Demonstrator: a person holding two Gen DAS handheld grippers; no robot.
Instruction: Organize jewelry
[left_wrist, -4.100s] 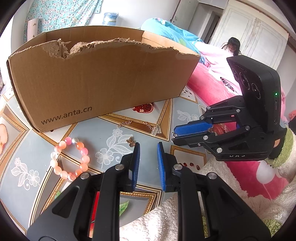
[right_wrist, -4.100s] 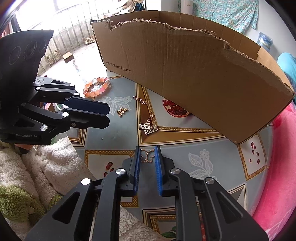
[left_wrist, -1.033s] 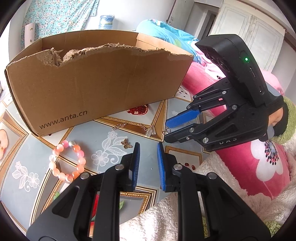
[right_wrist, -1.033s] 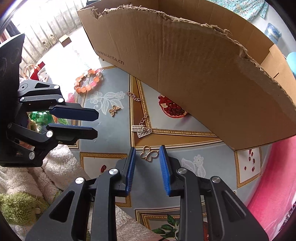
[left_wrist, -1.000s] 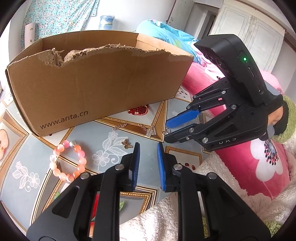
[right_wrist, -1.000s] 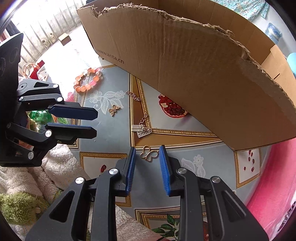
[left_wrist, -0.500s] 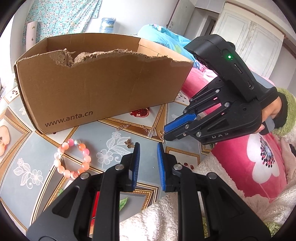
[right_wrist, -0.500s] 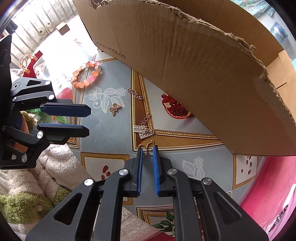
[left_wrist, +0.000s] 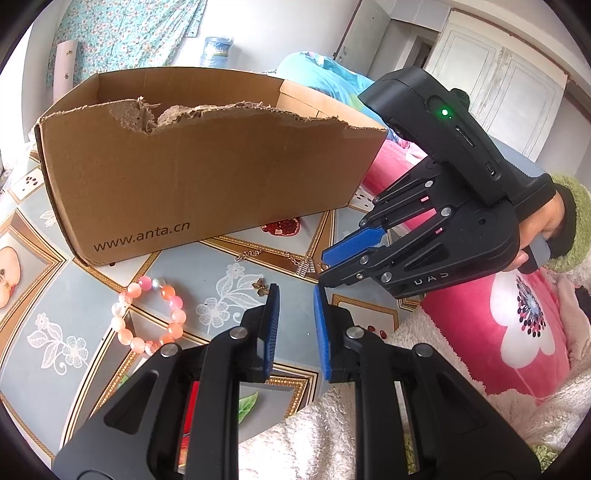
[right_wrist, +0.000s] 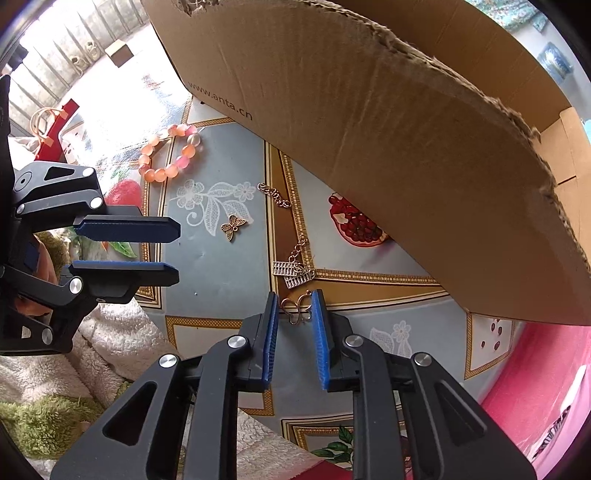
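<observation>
While poised tip-down over the table (right_wrist: 221, 280), treat the right gripper (right_wrist: 294, 295) as not yet gripping: narrow gap, just reopened a little, with the charm (right_wrist: 297, 312) lying between the blue pads (right_wrist: 271, 332) and reaching almost from one to the other, yet no clear pinch to be seen. Re-close slowly and squarely. Aim to catch the two outer loops, not a single strand. Keep the tips low, close to the cloth, so as not to let the wire slide under a pad. Lift only after seeing the charm rise with the pads. Then carry over the torn front edge of the box (right_wrist: 369, 129), presumably the place for it, and clear that ragged rim before opening. Steer wide of the chain (right_wrist: 293, 271) just beyond the tips. Leave the left gripper (left_wrist: 295, 291) parked as is: slim gap, nothing held, hovering near the bracelet (left_wrist: 147, 317).

Charm: thin gold wire, bent into open loops, flat, springy and light; likely to tip or skate on a smooth surface. Pads: ribbed blue rubber, good for friction, poor for anything thinner than the ribs. Table cover: glossy printed sheet, slick. Chain: fine links ending in two flat grid-like tags, apt to snag. Small butterfly (right_wrist: 232, 226): flat stamped metal. Bracelet: round, glassy peach and pink beads, easy to roll. Box: plain corrugated card, matt, with soft, fibrous torn edges.
</observation>
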